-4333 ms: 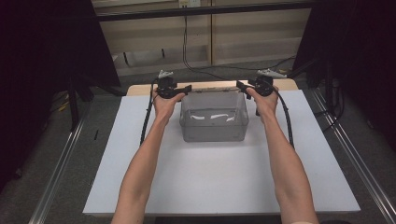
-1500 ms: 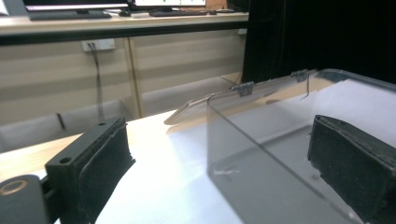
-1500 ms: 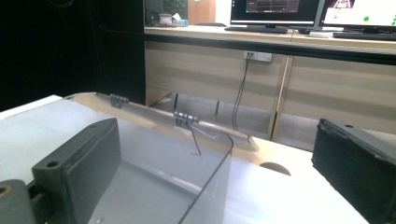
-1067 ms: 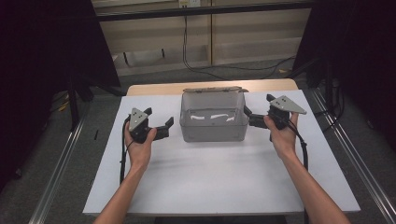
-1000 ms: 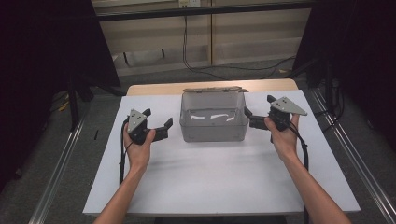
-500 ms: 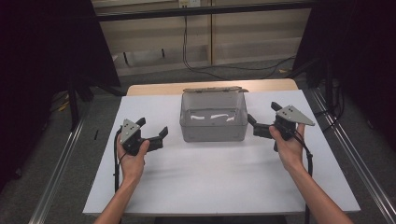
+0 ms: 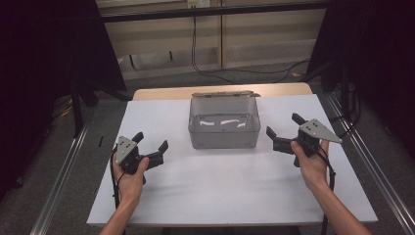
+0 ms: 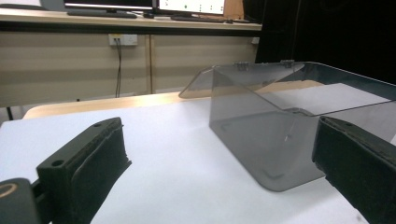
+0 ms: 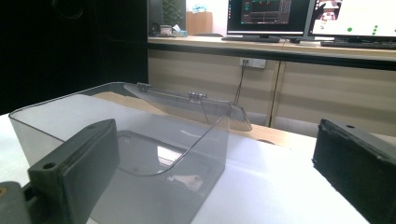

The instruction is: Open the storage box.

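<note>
Clear plastic box (image 7: pixel 223 125), lid hinged back, is seen mid-counter (image 7: pixel 230 191) between both tools, long axis crosswise; the right tool (image 7: pixel 285 132) is held nearer than the left tool (image 7: pixel 150 142), jaws apart on each.

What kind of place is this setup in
Probably a lab or recording workspace: a white table holding one clear plastic box, computer monitors on a bench behind, and black curtains at the sides.
</note>
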The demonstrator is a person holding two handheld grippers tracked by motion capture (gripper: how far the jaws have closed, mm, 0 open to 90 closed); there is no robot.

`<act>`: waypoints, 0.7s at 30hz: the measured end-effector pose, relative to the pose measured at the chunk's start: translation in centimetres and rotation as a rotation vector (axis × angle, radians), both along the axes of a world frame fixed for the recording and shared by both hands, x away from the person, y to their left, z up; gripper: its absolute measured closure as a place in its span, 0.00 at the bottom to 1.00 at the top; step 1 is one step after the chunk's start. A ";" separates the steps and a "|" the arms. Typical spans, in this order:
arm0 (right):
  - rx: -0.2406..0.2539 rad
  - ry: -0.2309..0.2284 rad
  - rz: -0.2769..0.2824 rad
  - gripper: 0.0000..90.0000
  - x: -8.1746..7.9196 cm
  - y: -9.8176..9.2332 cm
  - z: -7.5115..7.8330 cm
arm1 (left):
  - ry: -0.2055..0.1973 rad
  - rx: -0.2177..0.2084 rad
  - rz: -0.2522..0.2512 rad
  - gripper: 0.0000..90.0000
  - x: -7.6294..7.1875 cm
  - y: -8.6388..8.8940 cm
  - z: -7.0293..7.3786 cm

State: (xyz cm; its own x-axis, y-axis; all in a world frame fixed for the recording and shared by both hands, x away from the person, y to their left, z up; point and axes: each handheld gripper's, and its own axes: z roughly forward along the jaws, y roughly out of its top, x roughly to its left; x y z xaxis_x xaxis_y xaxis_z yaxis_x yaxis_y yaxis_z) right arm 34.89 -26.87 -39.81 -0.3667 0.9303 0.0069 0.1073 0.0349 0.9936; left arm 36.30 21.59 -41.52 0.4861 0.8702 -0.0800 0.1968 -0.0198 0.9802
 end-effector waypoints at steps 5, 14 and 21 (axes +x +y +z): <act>-0.001 -0.005 -0.011 0.00 -1.0 -0.4 0.1 | -0.001 0.008 -0.003 0.03 -0.8 0.6 -0.2; 0.002 -0.012 -0.052 0.00 -3.1 -1.8 -0.3 | -0.025 0.014 0.008 0.03 -3.0 1.8 -0.5; 0.003 0.004 -0.074 0.00 -4.7 -2.3 -1.4 | -0.019 0.011 0.003 0.03 -4.1 2.3 -0.7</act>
